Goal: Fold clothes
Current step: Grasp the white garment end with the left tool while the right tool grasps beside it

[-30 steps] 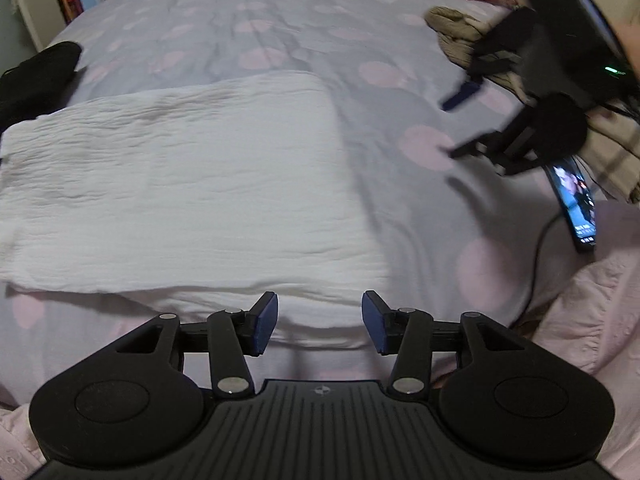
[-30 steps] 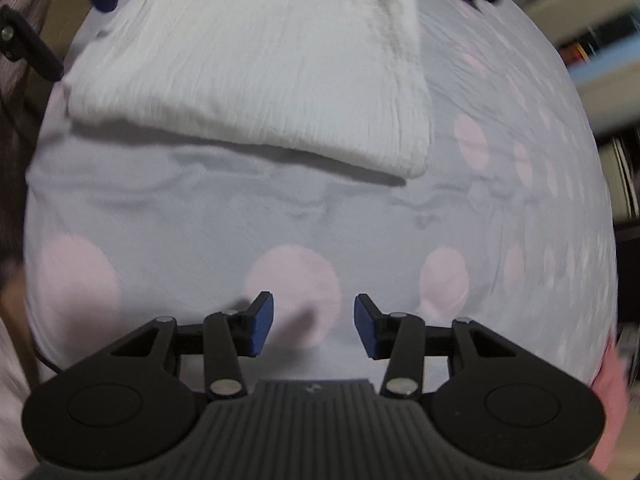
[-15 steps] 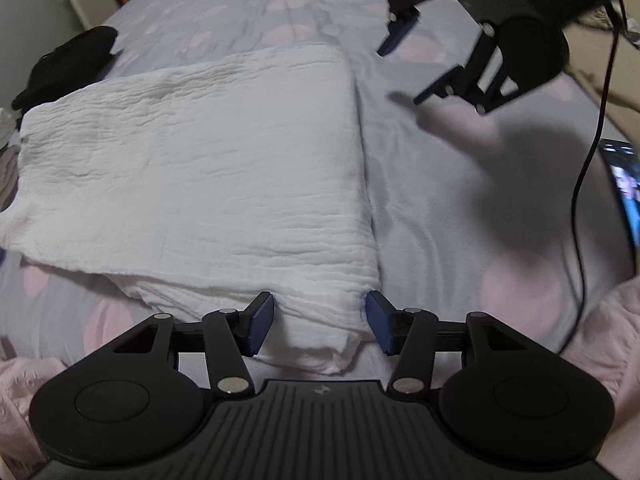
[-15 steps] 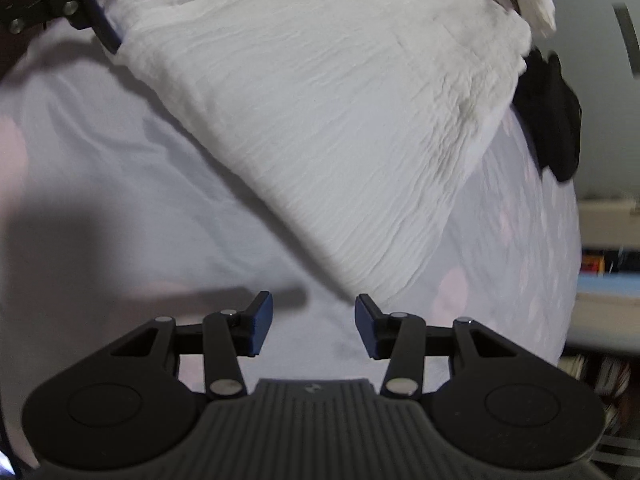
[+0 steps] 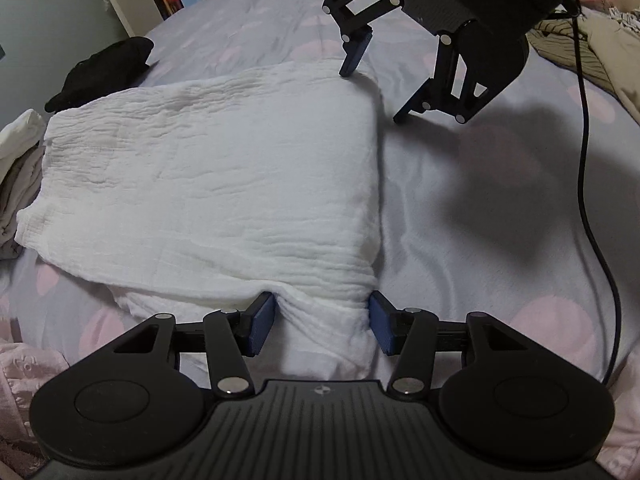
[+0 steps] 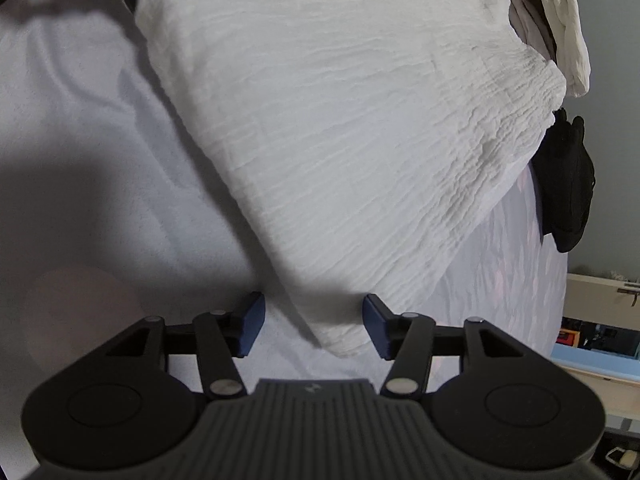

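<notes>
Left wrist view: white crinkled garment [image 5: 216, 184] half-folded; my left gripper [image 5: 322, 322] and right gripper [image 5: 376, 94], both open, straddle its corners; final fold pending.

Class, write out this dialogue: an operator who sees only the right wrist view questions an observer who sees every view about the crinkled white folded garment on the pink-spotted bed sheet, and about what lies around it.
Operator: Where does the left gripper stand on the crinkled white folded garment? I see only one blue finger of it.
Observer: One corner of the garment lies bunched between its open blue pads.
Operator: Is anything lying on the pink-spotted bed sheet on that side?
Observer: A thin black cable runs along the sheet, well apart from the garment.
</notes>
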`<act>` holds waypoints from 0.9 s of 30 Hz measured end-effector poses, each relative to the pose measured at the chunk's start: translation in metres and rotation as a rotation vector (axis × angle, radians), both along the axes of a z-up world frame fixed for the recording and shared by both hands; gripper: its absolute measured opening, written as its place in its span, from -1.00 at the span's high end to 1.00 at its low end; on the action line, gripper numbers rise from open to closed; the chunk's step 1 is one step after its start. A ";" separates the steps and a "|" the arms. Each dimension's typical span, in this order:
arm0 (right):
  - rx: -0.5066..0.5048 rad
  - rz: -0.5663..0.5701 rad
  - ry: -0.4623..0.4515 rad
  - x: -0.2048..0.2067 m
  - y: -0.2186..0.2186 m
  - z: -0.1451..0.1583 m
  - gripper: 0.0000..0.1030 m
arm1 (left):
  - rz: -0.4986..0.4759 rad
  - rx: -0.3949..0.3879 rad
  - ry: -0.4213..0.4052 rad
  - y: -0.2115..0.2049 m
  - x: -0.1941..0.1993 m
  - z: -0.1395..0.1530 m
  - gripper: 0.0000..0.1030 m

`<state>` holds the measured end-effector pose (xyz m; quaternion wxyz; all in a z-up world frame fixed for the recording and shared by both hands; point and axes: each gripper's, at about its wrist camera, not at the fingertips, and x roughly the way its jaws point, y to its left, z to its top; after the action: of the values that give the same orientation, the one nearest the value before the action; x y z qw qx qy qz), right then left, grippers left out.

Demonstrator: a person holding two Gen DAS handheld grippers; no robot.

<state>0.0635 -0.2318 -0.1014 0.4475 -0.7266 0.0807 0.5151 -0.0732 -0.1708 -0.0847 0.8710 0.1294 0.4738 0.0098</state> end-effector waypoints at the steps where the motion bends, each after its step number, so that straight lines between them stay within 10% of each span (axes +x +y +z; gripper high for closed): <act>1: 0.000 -0.004 0.003 0.001 0.002 0.001 -0.14 | -0.007 0.009 -0.020 0.001 -0.004 0.003 0.04; 10: -0.019 -0.022 0.006 0.001 0.005 0.000 -0.15 | -0.186 0.102 -0.186 -0.023 -0.032 0.025 0.04; 15: -0.007 -0.022 0.006 0.001 0.002 0.000 -0.15 | -0.188 0.114 -0.047 -0.024 -0.017 -0.002 0.04; 24: -0.007 0.104 -0.101 -0.003 -0.003 -0.011 -0.10 | -0.262 0.139 -0.041 -0.014 -0.016 -0.015 0.05; 27: -0.015 0.095 -0.123 -0.002 0.001 -0.013 0.27 | -0.282 0.138 -0.044 -0.007 -0.020 -0.013 0.20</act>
<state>0.0614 -0.2311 -0.1146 0.4212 -0.7633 0.0222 0.4894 -0.0931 -0.1783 -0.0974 0.8629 0.2539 0.4302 -0.0772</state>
